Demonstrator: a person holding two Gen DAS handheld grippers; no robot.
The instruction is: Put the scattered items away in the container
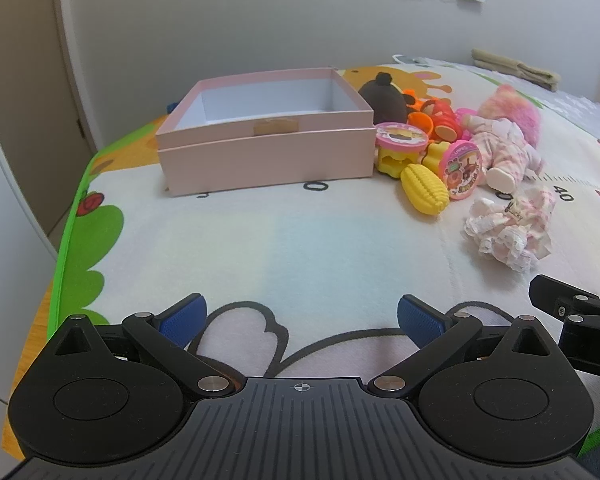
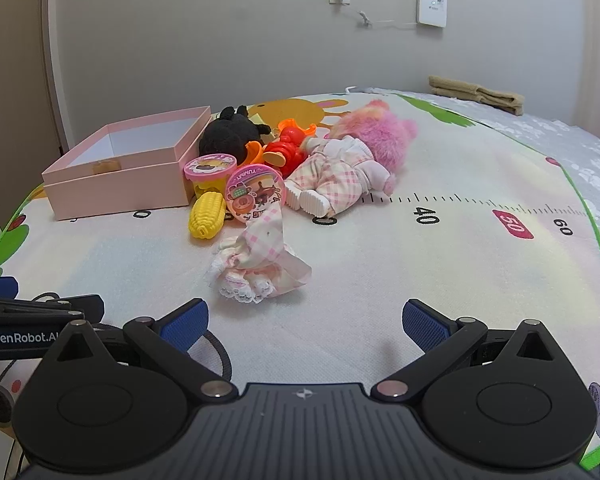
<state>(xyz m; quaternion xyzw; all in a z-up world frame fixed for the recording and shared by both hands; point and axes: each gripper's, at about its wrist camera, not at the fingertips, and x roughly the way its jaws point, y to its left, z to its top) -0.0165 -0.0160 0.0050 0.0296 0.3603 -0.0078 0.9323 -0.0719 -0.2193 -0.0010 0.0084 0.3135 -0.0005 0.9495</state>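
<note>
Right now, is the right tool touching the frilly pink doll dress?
Apart. The right wrist view shows bare mat between the open right tool and the doll dress.

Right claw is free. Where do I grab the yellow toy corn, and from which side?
Grip the toy corn across its narrow middle, coming down from above with the right claw, fingers closing on its long sides. It lies flat on the mat, one end toward the pink box, and the round pink lid crowds its right side, so a level side approach looks blocked.
</note>
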